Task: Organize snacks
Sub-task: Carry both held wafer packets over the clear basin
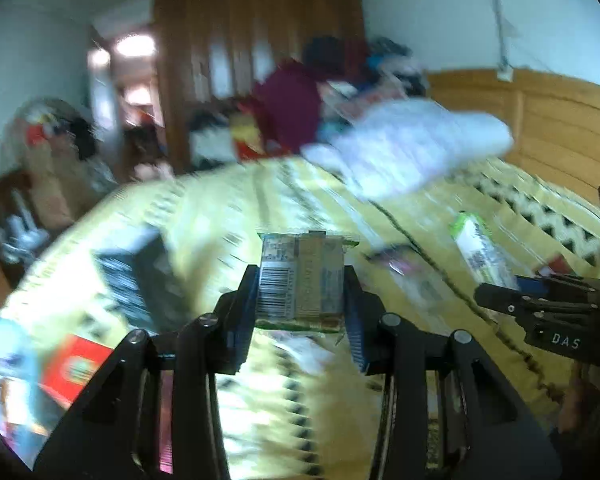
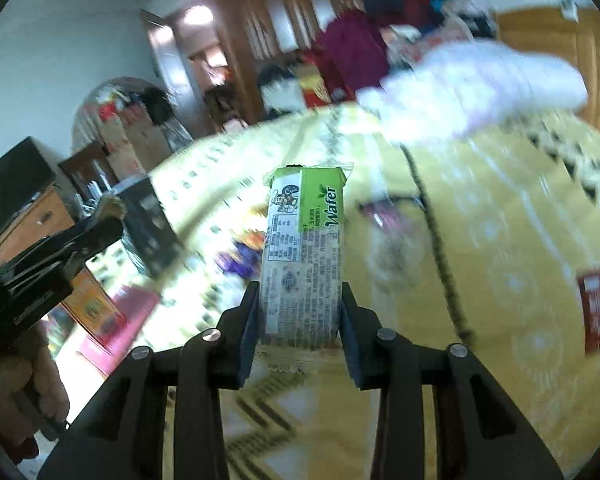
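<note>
My left gripper (image 1: 300,296) is shut on a brownish snack pack (image 1: 302,280) with a barcode, held up above the yellow patterned bed cover (image 1: 220,208). In the right wrist view, my right gripper (image 2: 300,312) is shut on a green and white wafer pack (image 2: 304,256) that stands upright between the pads. The right gripper (image 1: 496,296) also shows at the right edge of the left wrist view, with the wafer pack (image 1: 480,248) sticking out of it. The left gripper (image 2: 100,232) shows at the left of the right wrist view. Both pictures are motion-blurred.
On the bed lie a black box (image 1: 136,276), a red box (image 1: 76,368), an orange box (image 2: 92,308), a pink pack (image 2: 124,320) and a red packet (image 2: 598,312). A dark cord (image 2: 440,248) crosses the cover. A white bundle (image 1: 412,144) and a wooden headboard (image 1: 540,120) stand behind.
</note>
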{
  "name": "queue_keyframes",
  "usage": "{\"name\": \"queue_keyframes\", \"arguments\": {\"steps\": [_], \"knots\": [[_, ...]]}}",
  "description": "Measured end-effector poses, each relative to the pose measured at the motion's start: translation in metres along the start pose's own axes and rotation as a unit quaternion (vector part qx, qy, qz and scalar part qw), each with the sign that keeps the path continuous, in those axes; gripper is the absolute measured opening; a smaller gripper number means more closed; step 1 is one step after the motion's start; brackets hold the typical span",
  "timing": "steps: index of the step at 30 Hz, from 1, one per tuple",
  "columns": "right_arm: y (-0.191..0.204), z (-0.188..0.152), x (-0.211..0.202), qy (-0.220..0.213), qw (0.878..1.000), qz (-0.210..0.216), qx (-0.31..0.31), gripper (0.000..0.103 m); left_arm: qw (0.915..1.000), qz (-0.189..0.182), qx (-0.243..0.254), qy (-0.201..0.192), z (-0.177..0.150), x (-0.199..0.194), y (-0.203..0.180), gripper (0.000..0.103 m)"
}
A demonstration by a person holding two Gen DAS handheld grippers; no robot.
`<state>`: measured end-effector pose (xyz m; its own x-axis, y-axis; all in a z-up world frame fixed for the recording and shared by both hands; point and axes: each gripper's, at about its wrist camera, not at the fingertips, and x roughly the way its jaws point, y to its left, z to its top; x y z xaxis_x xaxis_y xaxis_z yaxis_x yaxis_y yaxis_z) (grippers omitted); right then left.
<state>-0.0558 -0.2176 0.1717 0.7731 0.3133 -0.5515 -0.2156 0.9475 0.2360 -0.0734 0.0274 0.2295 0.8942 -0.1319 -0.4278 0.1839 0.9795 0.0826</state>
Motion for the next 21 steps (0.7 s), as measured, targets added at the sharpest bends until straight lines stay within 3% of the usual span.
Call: {"name": "queue_keyframes", "arguments": {"steps": [4, 11, 21], "knots": [[0.047, 0.031, -0.009, -0.034, 0.998, 0.024, -0.037, 0.039, 0.9961, 0.072, -0.032, -0.04, 0.021, -0.029, 0.05, 0.04], [0.146, 0.07, -0.017, -0.076, 0.989, 0.078, -0.098, 0.039, 0.982, 0.159, -0.081, -0.062, 0.025, -0.065, 0.13, 0.04], [0.3, 0.087, -0.004, -0.074, 0.964, 0.172, -0.188, 0.039, 0.9438, 0.28, -0.162, -0.07, 0.005, -0.105, 0.237, 0.04]]}}
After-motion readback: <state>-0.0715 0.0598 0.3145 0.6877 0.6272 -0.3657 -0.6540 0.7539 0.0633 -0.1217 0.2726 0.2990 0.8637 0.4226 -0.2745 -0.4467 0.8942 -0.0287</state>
